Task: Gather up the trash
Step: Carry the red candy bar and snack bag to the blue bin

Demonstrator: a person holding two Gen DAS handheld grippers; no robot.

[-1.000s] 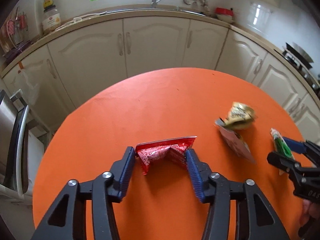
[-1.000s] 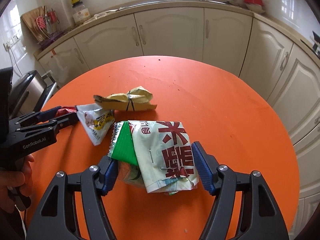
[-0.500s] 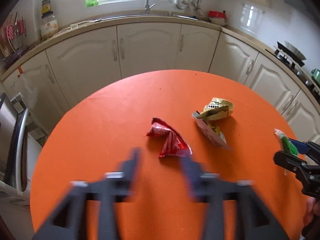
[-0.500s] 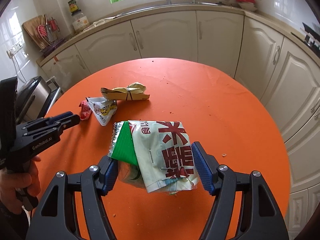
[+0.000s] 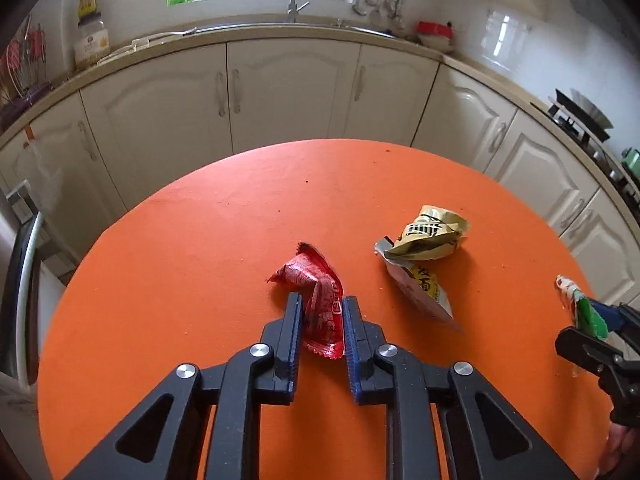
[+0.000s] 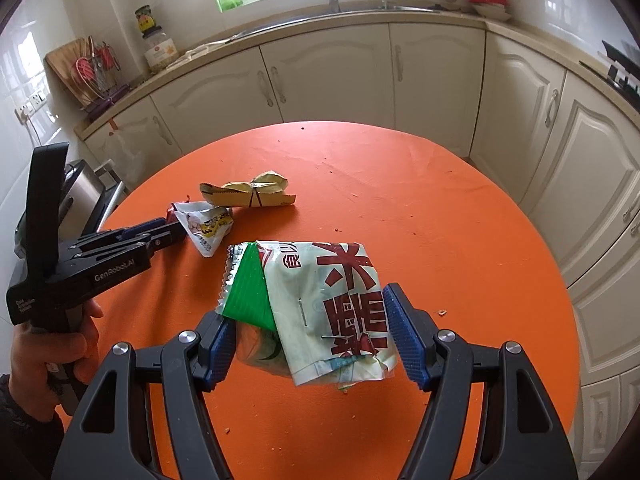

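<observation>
A crumpled red wrapper lies on the round orange table. My left gripper is closing on its near end, and the blue pads press it from both sides. To the right lie a yellow wrapper and a white snack packet. My right gripper is shut on a white and green bag with red characters and holds it above the table. The right wrist view shows the left gripper beside the white packet, with the yellow wrapper behind.
Cream kitchen cabinets curve around the far side of the table under a counter with a sink. A steel bin stands off the table's left edge. A person's hand grips the left tool. Crumbs dot the tabletop.
The left gripper let the red wrapper go, opened wide and drew back, then closed on it again in a narrower grip. The right gripper kept its hold on the bag.
</observation>
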